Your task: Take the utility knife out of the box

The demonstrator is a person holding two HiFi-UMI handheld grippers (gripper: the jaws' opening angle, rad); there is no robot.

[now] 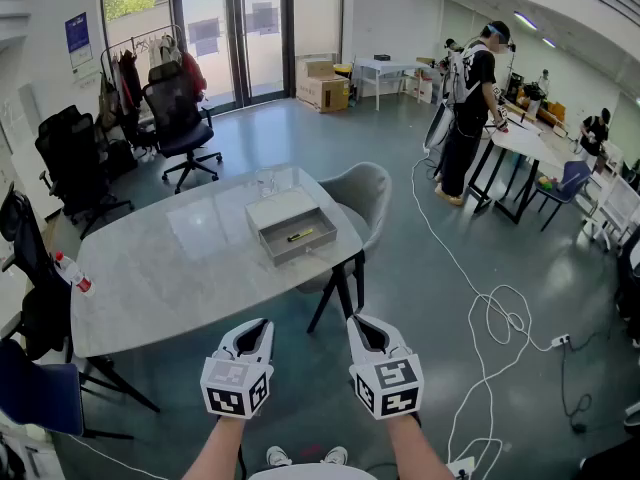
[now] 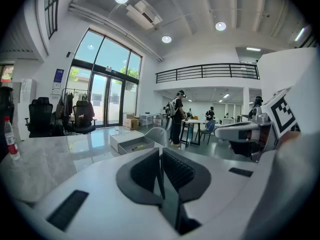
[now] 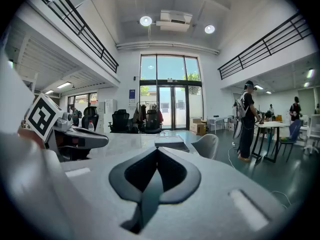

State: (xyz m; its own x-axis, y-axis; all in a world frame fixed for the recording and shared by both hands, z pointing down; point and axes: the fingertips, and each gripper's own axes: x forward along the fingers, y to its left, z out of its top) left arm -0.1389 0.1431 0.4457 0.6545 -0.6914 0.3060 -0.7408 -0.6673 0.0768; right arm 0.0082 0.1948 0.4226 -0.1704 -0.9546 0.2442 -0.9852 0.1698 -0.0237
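Utility knife [image 1: 300,235] lies in box [image 1: 306,252] on table [image 1: 180,268] — bottle [image 1: 72,273] far left.

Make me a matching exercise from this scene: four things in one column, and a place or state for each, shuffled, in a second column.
Column one:
1. utility knife
2. water bottle
3. grey chair
4. left gripper

Column two:
A. jaws shut, nothing between them
B. inside the open box
C. on the table, near its left edge in the head view
D. on the floor, just beyond the box

Pairs: 1-B, 2-C, 3-D, 4-A
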